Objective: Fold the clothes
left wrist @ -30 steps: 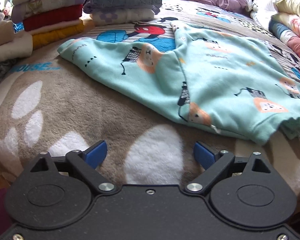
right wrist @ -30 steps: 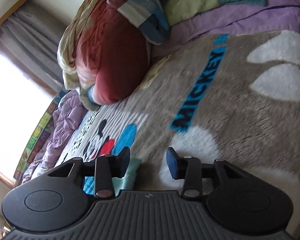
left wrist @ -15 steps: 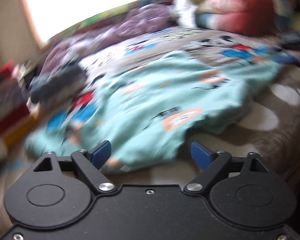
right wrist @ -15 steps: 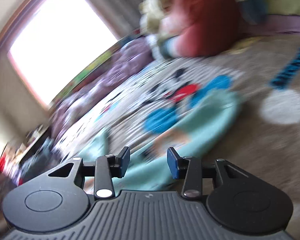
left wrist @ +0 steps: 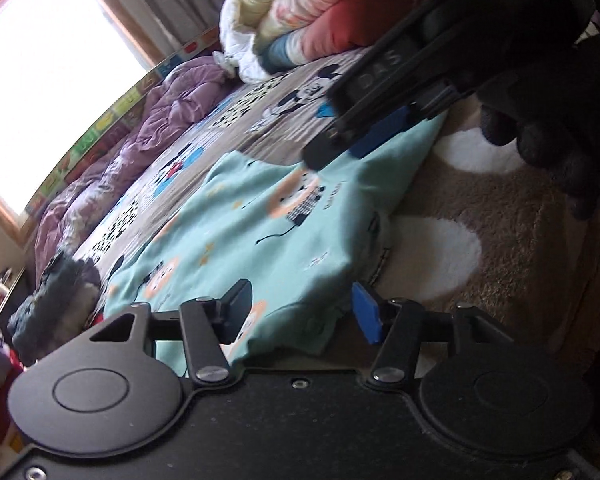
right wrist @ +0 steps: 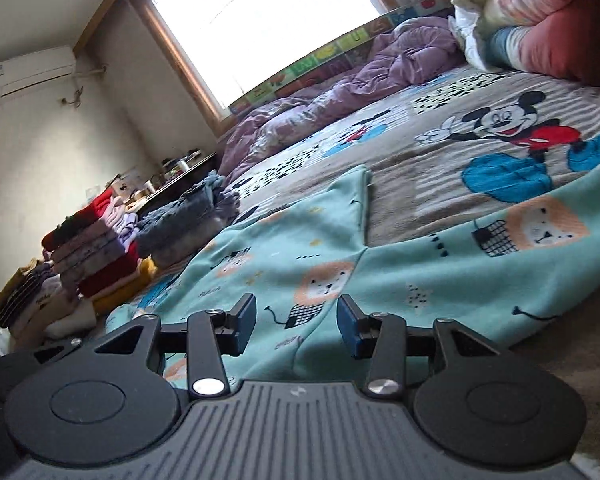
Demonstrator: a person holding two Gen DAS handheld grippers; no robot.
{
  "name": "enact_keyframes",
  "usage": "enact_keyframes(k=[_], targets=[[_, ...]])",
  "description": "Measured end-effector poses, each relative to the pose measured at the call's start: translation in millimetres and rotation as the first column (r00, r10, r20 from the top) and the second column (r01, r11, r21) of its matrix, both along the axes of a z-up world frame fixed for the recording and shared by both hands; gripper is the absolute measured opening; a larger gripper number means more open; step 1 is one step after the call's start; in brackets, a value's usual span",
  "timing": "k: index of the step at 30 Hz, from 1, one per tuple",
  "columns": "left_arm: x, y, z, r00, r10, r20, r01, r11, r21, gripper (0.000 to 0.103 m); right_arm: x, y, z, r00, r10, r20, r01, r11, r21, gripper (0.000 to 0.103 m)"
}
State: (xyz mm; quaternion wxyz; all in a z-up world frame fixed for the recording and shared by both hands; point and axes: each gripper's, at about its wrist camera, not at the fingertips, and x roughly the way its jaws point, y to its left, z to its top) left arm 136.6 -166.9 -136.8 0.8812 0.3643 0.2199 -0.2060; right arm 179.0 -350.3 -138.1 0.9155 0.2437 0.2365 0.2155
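While its blue-padded fingers stand apart with nothing between them, the left gripper [left wrist: 302, 312] sits low at the near edge of the mint-green printed garment [left wrist: 260, 232], which lies spread flat on the Mickey Mouse blanket [left wrist: 480, 208]. Farther along that garment, the right gripper [left wrist: 380, 132] is tilted down over its far end, held by a black-gloved hand [left wrist: 560, 120]. Its own camera shows the fingers parted and empty just above the cloth [right wrist: 380, 264]. Beyond the garment are a stack of folded clothes [right wrist: 96, 248] and a crumpled purple duvet [right wrist: 340, 92].
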Motion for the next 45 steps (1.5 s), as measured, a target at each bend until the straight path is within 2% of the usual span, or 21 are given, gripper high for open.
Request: enact_keyframes(k=[2,4,6,7,8,10,14,15,16,19,21,24,26,27,28,29,33,39,42,45], targets=[[3.5,-5.7,-5.5,1.000,-0.014,-0.006,0.014,0.999,0.030,0.046,0.2,5.0,-0.3,0.999,0.032,0.003,-0.032,0.999,-0.003,0.046],[7.8,-7.4,-8.4,1.000,-0.010,-0.021,0.011,0.999,0.032,0.034,0.3,9.7,-0.7,0.998,0.063,0.006,-0.063,0.998,-0.005,0.046],[10.6,-7.7,-8.4,1.000,0.000,-0.021,0.001,0.999,0.033,0.012,1.5,9.7,-3.1,0.997,0.080,0.001,-0.080,0.997,-0.002,0.046],[10.6,-8.8,-7.8,1.000,0.004,-0.006,-0.004,0.999,0.047,0.010,1.9,9.3,-4.6,0.996,0.085,-0.004,-0.085,0.996,0.000,0.046],[7.4,-10.9,-7.7,0.999,0.003,0.046,-0.007,0.997,0.081,0.009,3.6,8.6,-7.8,0.996,0.086,-0.015,-0.086,0.996,0.000,0.046],[-7.0,-20.1,-17.9,0.978,-0.077,0.196,0.029,0.971,0.238,0.009,5.6,7.3,-12.4,0.995,0.085,-0.044,-0.086,0.996,-0.011,0.045],[-23.1,-21.9,-52.9,0.946,-0.216,0.244,0.093,0.896,0.434,0.008,9.3,0.5,-20.5,0.993,0.074,-0.087,-0.075,0.997,-0.014,0.045],[-26.3,-20.2,-59.8,0.940,-0.237,0.244,0.102,0.881,0.463,0.008,9.3,-1.1,-20.7,0.994,0.072,-0.087,-0.073,0.997,-0.013,0.045],[-28.3,-18.6,-62.9,0.940,-0.241,0.240,0.106,0.878,0.466,0.008,8.5,-3.2,-20.2,0.994,0.067,-0.087,-0.069,0.998,-0.013,0.045],[-30.2,-14.7,-60.9,0.948,-0.218,0.230,0.102,0.897,0.431,0.008,4.8,-6.6,-17.9,0.996,0.047,-0.074,-0.049,0.999,-0.024,0.045],[-31.0,-13.0,-57.9,0.950,-0.214,0.227,0.104,0.902,0.419,0.008,0.2,-3.3,-13.3,0.999,0.043,-0.032,-0.045,0.997,-0.059,0.047],[-33.5,-8.8,-54.7,0.953,-0.214,0.216,0.111,0.906,0.408,0.008,-6.4,13.8,-8.2,0.995,0.101,0.004,-0.099,0.978,-0.181,0.046],[-34.9,-3.9,-48.9,0.960,-0.198,0.196,0.113,0.920,0.375,0.010,-11.5,29.4,-11.8,0.992,0.128,-0.012,-0.125,0.934,-0.334,0.043],[-35.5,-0.9,-46.3,0.965,-0.186,0.183,0.112,0.928,0.356,0.011,-14.3,32.4,-13.5,0.991,0.132,-0.014,-0.128,0.917,-0.379,0.043],[-36.2,2.5,-44.3,0.970,-0.174,0.168,0.108,0.935,0.338,0.015,-17.2,31.8,-13.9,0.991,0.136,-0.012,-0.130,0.911,-0.391,0.043],[-37.6,6.4,-42.1,0.974,-0.163,0.157,0.106,0.942,0.319,0.024,-18.6,29.0,-13.7,0.991,0.132,-0.017,-0.128,0.913,-0.387,0.043],[-45.7,27.5,-25.3,0.987,-0.103,0.124,0.077,0.977,0.201,0.028,-23.0,24.0,-13.1,0.993,0.114,-0.019,-0.113,0.915,-0.388,0.043],[-58.3,43.4,-1.2,0.990,-0.018,0.137,0.013,0.999,0.037,0.028,-34.0,27.8,-0.5,0.996,0.073,0.048,-0.048,0.914,-0.404,0.043],[-45.1,48.7,10.6,0.988,0.067,0.140,-0.055,0.995,-0.086,0.028,-41.6,32.1,8.4,0.992,0.046,0.120,0.007,0.913,-0.407,0.043],[-16.7,59.0,12.6,0.981,0.184,0.069,-0.165,0.962,-0.216,0.028,-45.4,48.3,15.1,0.979,0.064,0.196,0.025,0.908,-0.419,0.043]])
